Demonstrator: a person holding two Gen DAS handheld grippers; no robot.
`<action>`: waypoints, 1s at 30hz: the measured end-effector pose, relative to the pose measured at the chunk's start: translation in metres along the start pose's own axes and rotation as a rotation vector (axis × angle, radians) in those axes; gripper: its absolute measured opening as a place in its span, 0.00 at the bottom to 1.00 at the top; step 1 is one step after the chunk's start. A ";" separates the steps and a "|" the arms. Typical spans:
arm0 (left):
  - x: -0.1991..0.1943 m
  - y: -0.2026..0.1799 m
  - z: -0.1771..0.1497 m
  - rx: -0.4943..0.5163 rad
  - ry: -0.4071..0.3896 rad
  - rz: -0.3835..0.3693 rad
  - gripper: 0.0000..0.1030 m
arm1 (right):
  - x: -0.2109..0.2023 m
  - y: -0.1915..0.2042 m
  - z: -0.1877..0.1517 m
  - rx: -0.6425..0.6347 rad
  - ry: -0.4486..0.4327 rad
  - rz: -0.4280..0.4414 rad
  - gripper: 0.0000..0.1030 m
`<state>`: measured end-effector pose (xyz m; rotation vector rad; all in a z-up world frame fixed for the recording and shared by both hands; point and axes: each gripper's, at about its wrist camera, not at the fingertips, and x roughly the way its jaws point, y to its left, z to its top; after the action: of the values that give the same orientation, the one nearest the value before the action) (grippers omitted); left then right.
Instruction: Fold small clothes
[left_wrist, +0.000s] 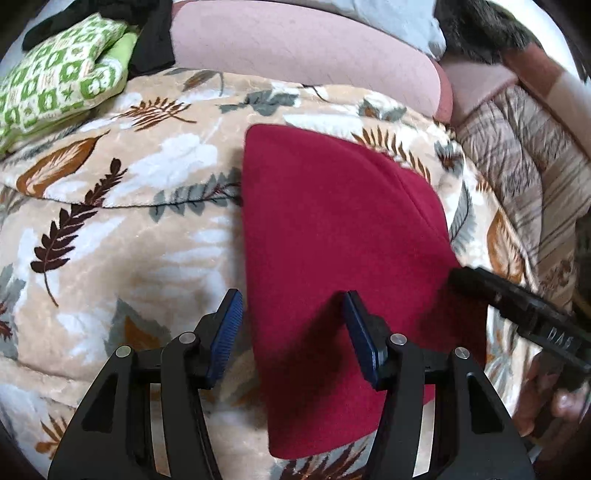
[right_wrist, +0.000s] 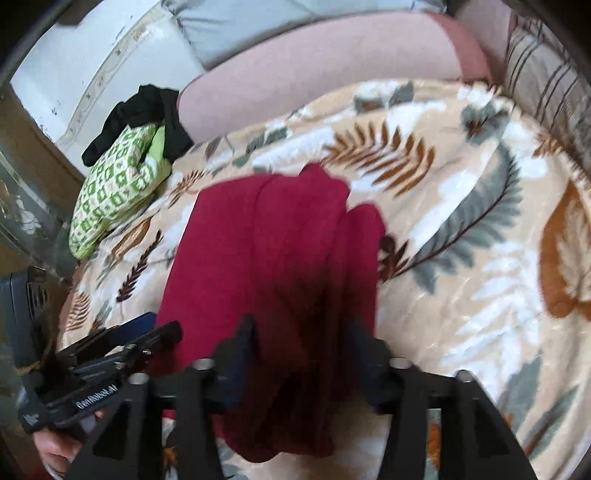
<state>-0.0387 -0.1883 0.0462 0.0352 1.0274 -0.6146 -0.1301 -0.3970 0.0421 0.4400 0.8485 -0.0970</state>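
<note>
A leaf-print blanket (left_wrist: 110, 229) covers the bed, a pink cushion (left_wrist: 295, 44) behind. The red garment (left_wrist: 332, 229) lies flat; left gripper (left_wrist: 293, 314) and right gripper (right_wrist: 301, 332) both gape, gripping nothing.

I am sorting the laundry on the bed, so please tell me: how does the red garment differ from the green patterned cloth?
The red garment is plain dark red; the green patterned cloth has green and white squares. The red garment lies in the middle of the leaf-print blanket, while the green cloth sits at its far left edge. Both are soft and lie untouched by either gripper.
</note>
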 end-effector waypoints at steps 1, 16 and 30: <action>0.000 0.005 0.002 -0.022 -0.002 -0.017 0.60 | 0.003 -0.001 0.001 0.004 -0.006 -0.002 0.67; 0.049 0.014 0.009 -0.116 0.075 -0.201 0.63 | 0.062 -0.031 0.011 0.139 0.051 0.225 0.58; -0.055 0.048 -0.071 -0.091 0.059 -0.091 0.48 | -0.003 0.050 -0.045 -0.028 0.109 0.305 0.46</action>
<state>-0.0914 -0.1012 0.0407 -0.0745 1.1179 -0.6517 -0.1505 -0.3333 0.0350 0.5468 0.8794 0.2217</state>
